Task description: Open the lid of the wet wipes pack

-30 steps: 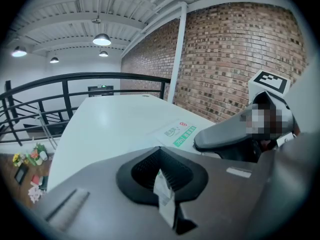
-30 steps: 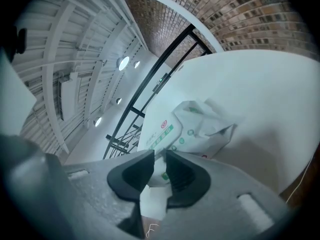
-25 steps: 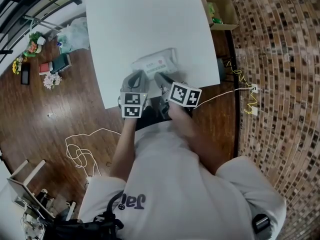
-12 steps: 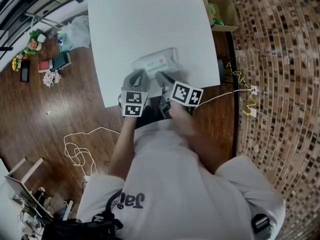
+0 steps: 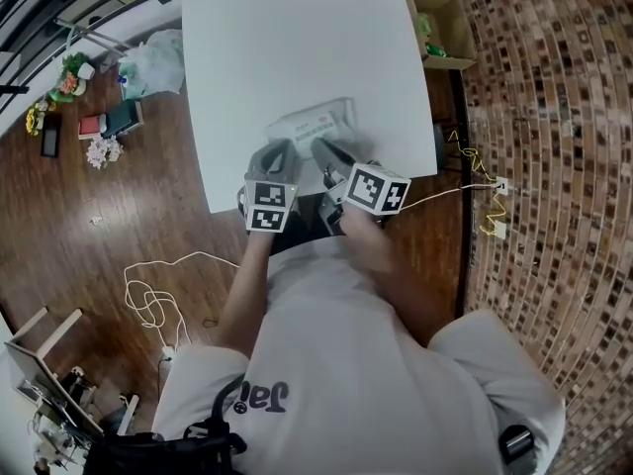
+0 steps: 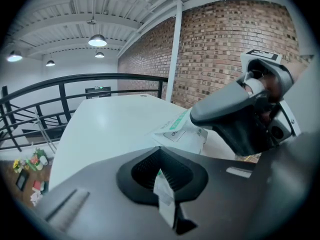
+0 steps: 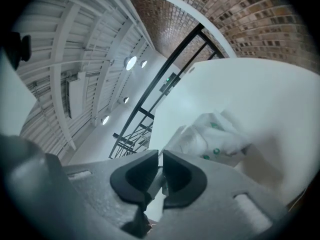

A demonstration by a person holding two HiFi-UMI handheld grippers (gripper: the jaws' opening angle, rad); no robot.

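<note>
Two hand-held grippers work at the near edge of a white table (image 5: 297, 38).

- Left gripper (image 6: 162, 176): jaws pressed together, pinching a narrow white strip (image 6: 164, 196).
- Wet wipes pack (image 5: 312, 124): lies flat on the table close to the near edge, just ahead of both gripper tips.
- Right gripper (image 7: 161, 176): jaws closing and almost together, with a thin pale flap (image 7: 159, 188) caught between the pads.
- Cardboard box (image 5: 440, 23): on the wooden floor by the table's far right corner.

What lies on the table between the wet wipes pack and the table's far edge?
Nothing: the white table beyond the wet wipes pack is bare up to its far edge, as the left gripper view shows.
</note>
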